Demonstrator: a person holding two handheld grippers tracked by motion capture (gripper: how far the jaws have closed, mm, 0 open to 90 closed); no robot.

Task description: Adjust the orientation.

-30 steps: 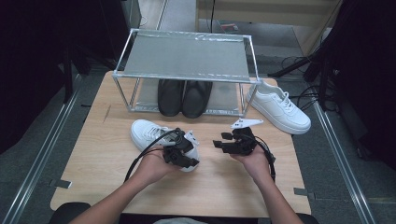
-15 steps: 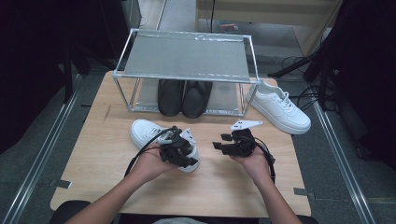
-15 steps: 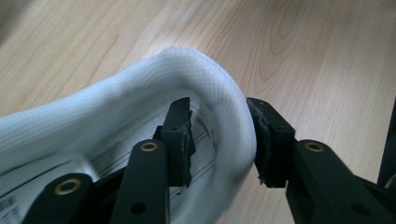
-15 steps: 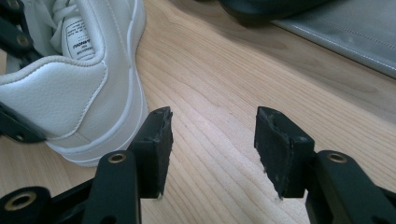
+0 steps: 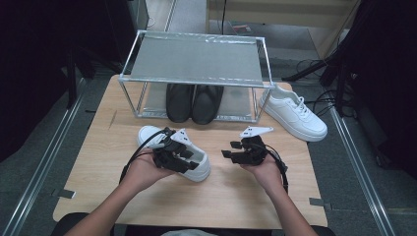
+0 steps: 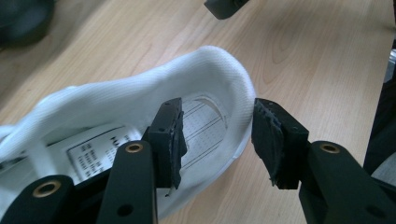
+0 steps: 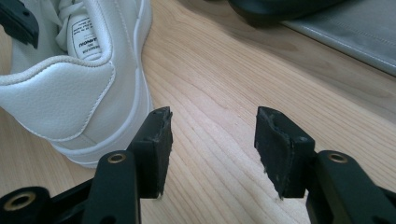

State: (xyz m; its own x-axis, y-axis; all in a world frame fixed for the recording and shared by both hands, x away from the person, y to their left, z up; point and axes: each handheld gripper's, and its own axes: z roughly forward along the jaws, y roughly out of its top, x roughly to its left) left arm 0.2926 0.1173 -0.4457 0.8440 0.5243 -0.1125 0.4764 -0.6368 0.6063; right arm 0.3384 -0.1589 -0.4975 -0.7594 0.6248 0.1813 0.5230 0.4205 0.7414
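A white sneaker [image 5: 200, 166] lies on the wooden table [image 5: 221, 196] in front of the person, heel toward the right. My left gripper [image 5: 184, 157] hovers over that heel. In the left gripper view one pad [image 6: 170, 133] is inside the sneaker [image 6: 116, 102] and the other pad [image 6: 275, 140] is outside the heel rim. The jaws have just been opening and do not press on the rim, so the left gripper [image 6: 219, 112] is open. My right gripper [image 5: 230, 149] rests open just right of the shoe. In its own view the right gripper [image 7: 212, 126] holds nothing, and the sneaker's heel [image 7: 60, 93] lies to its left.
A metal shoe rack [image 5: 196, 59] stands at the back of the table, with a pair of black shoes [image 5: 192, 101] under its shelf. A second white sneaker [image 5: 295, 113] sits at the right, beside the rack. Bare wood lies along the near edge.
My left gripper's jaws have spread apart around the sneaker's heel, and the hand has shifted slightly left and up. The sneaker and my right gripper have stayed put.
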